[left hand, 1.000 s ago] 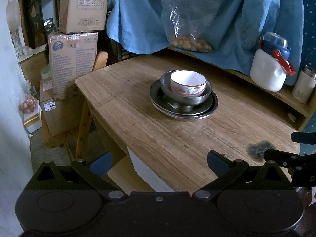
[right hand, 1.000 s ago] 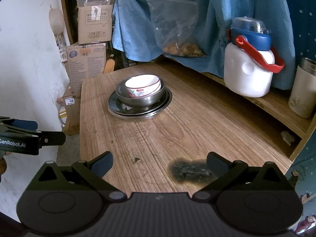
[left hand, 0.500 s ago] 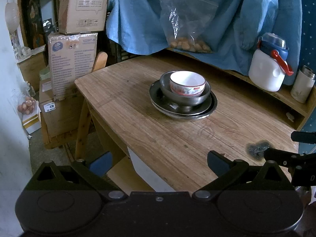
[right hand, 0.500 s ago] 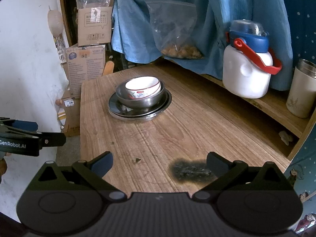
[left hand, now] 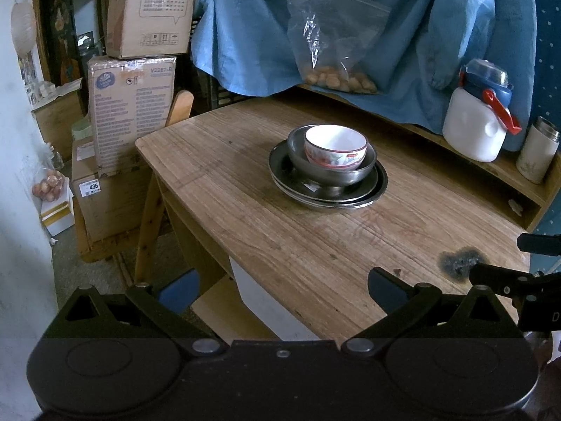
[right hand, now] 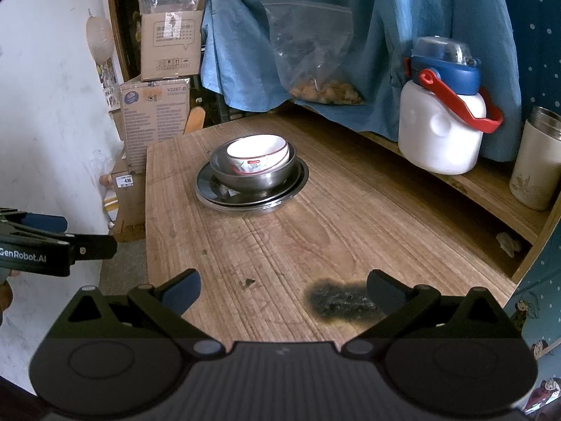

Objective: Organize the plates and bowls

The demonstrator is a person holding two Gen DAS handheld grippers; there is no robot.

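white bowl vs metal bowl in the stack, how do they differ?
The white bowl is white with a red rim line and a printed pattern; the metal bowl is plain grey steel. The white bowl is smaller and sits inside the metal bowl, which rests on the metal plates. Both are upright, and nothing shows in the white one.

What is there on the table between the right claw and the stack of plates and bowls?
In the right wrist view, only bare wood lies between the right claw and the stack, apart from a black burn mark by the claw and a small dark chip.

white bowl [left hand: 335,146], steel bowl [left hand: 329,170], plates [left hand: 328,189]
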